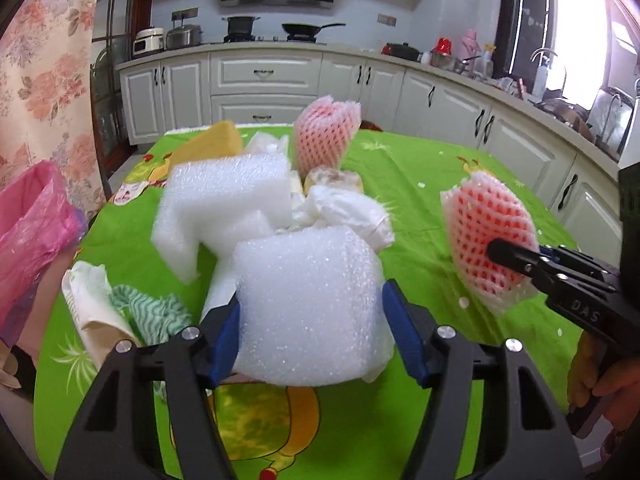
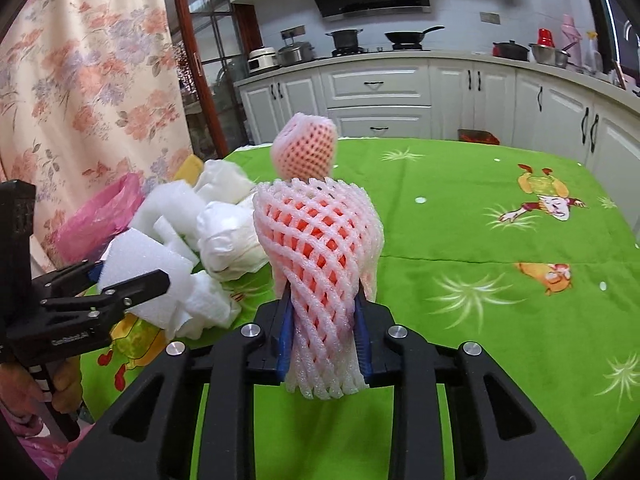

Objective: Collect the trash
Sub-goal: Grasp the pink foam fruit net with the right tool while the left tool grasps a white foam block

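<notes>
A: Left edge noted first — a pink bag (image 1: pixel 34 216) is seen at the table's left side, its mouth facing up and held open. It is taken to be the trash receptacle, though this is a judgement from the task only.

B: Agreed. The left gripper (image 1: pixel 312 312) is recorded as clamped on a white foam block (image 1: pixel 308 304); the blue pads (image 1: pixel 226 332) are pressed against both flanks of the block. In the right wrist view the same block (image 2: pixel 144 276) is seen lifted clear of the green tablecloth (image 2: pixel 480 240).

A: Bag direction from that gripper?

B: To its left and slightly forward, near. The left hand is judged the nearer of the two, so a leftward swing would be called for there.

A: Centre entry — a heap of loose trash is left on the cloth: a second foam piece (image 1: pixel 224 200), a crumpled white wrapper (image 1: pixel 348 212), an upright pink fruit net (image 1: pixel 326 136).

B: Right side: the right gripper (image 2: pixel 324 344) is closed on another foam net (image 2: pixel 320 256), pinched at its lower end. The net's long axis is held upright, roughly along the fingers.

A: Its path to the bag?

B: Across the heap and past the left gripper — well apart from the bag. Collision with the left tool is judged the main risk if both are moved together.
</notes>
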`<state>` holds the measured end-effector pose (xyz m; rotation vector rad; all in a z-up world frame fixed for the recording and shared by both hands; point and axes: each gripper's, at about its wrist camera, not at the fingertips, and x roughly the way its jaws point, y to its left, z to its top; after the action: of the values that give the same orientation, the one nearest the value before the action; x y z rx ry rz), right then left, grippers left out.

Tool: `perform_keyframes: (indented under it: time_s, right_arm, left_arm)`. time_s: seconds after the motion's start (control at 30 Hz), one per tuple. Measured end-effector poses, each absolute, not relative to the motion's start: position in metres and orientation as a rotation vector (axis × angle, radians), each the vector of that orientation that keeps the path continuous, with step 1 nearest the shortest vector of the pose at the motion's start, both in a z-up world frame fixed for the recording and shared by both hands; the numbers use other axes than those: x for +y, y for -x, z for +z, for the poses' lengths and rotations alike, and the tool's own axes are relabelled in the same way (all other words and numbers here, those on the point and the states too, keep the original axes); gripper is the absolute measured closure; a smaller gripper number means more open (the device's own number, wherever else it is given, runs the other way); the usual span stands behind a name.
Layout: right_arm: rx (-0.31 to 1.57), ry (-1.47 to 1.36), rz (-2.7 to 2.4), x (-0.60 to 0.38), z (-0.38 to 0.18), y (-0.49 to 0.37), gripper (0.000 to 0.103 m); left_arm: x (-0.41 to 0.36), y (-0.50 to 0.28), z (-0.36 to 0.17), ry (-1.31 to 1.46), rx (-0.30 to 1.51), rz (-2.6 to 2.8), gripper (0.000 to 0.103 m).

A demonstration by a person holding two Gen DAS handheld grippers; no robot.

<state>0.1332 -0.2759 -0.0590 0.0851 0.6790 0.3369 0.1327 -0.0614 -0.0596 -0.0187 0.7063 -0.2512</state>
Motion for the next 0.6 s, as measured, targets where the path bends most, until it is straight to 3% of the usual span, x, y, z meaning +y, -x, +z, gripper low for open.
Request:
perform_keyframes:
  time_s: [0.6]
  right_arm:
    - [0.624,-0.048,0.411,-0.23,-0.022,-0.149,0.076]
  left_arm:
    - [-0.018,-0.113,0.001,0.034,0.559,-0.205,0.04]
